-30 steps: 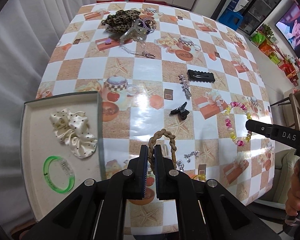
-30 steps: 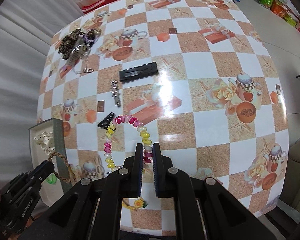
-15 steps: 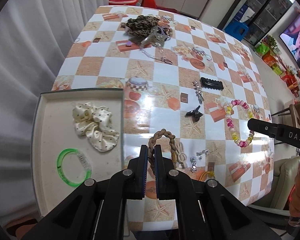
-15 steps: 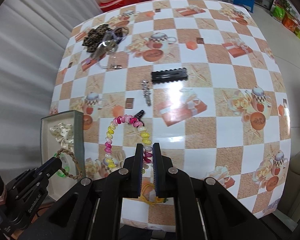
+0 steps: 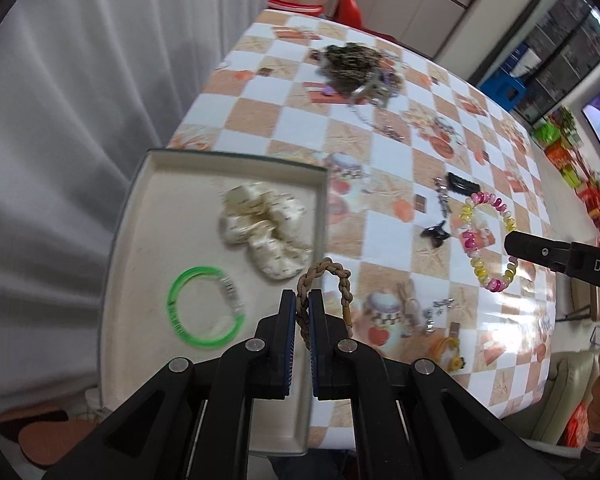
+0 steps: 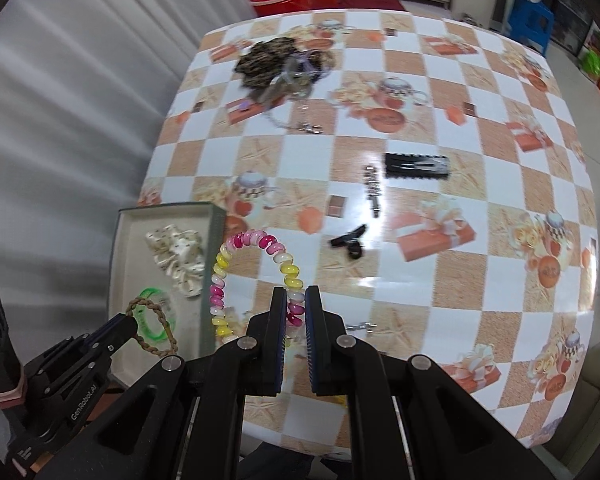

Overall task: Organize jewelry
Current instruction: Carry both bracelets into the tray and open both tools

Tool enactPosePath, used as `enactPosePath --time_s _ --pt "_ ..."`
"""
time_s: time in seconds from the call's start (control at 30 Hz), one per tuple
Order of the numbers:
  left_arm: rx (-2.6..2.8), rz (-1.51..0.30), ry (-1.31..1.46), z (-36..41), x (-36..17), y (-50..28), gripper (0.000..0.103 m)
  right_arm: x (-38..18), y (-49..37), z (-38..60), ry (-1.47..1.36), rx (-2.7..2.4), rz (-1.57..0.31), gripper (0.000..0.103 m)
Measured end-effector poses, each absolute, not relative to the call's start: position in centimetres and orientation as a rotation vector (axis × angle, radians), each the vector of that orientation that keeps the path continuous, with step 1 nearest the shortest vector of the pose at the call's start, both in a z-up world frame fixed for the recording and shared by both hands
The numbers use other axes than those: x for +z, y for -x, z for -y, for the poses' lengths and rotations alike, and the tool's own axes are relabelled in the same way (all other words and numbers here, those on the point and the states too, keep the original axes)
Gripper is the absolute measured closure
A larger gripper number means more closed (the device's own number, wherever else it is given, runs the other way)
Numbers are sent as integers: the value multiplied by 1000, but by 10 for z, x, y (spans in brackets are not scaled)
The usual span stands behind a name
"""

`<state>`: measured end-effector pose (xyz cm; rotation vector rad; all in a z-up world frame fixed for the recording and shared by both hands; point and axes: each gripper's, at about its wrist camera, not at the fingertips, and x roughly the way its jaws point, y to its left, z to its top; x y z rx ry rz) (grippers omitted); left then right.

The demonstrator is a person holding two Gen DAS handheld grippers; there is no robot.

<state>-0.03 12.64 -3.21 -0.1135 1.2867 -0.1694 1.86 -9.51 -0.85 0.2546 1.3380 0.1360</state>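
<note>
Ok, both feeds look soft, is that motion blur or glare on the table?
Left wrist view: motion smear on the cream scrunchie and green bangle; tongs sharp. Right wrist view: leopard scrunchie smeared; glare patch beside the black clip. Fisheye bends both.

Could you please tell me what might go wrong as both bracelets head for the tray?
The brown braided cord bracelet hangs over the beige tray's right wall, so released now it might snag there. The pink-and-yellow coil bracelet, pinched at one spot, may swing and slip from the right gripper.
</note>
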Motion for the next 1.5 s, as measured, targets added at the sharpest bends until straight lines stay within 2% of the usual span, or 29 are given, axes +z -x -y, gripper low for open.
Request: enactPosePath --time_s 0.37,0.73,1.5 --pt "-16 -1334 186 -194 -56 32 92 -19 -20 22 -155 280 -1387 94" --pt "96 -1410 202 -234 -97 54 92 -62 -3 -50 -16 413 -1503 94" --pt "153 -1508 73 -230 -154 53 91 -156 26 -112 205 442 -1675 93"
